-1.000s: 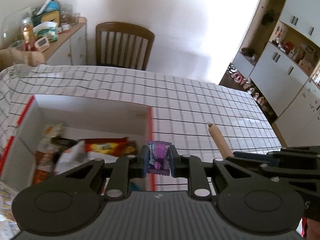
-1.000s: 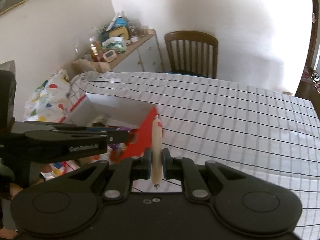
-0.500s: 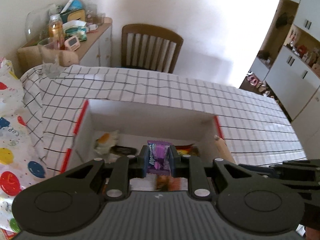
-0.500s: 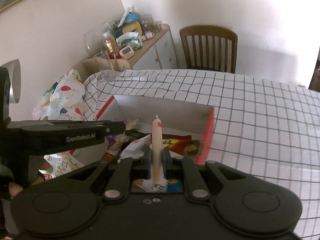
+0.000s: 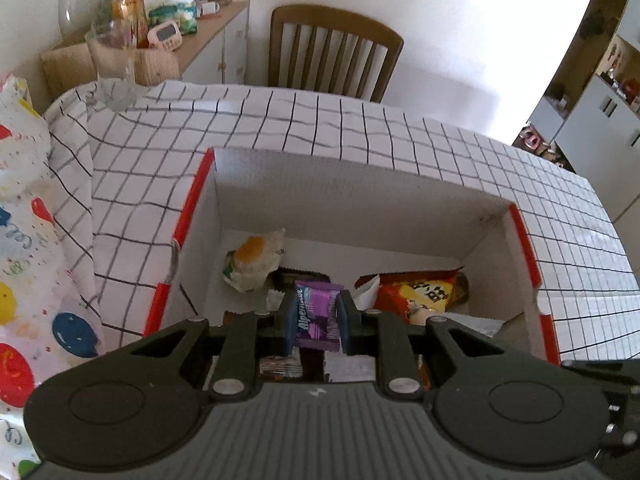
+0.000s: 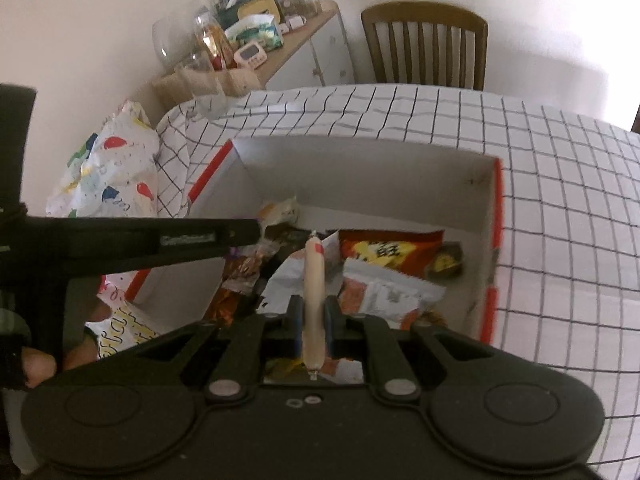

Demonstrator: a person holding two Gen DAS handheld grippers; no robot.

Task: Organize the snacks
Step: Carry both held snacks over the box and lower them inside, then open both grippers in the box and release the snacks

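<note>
Below both grippers I see the open white box (image 5: 400,200) of snacks on the desk, my left gripper (image 5: 314,320) clamped on a purple candy packet (image 5: 318,314) and my right gripper (image 6: 313,322) pinching a sausage stick (image 6: 313,280) upright.

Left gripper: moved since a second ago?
Yes. The left gripper, shut on the purple candy, went from above the box's right red edge to over its interior.
</note>
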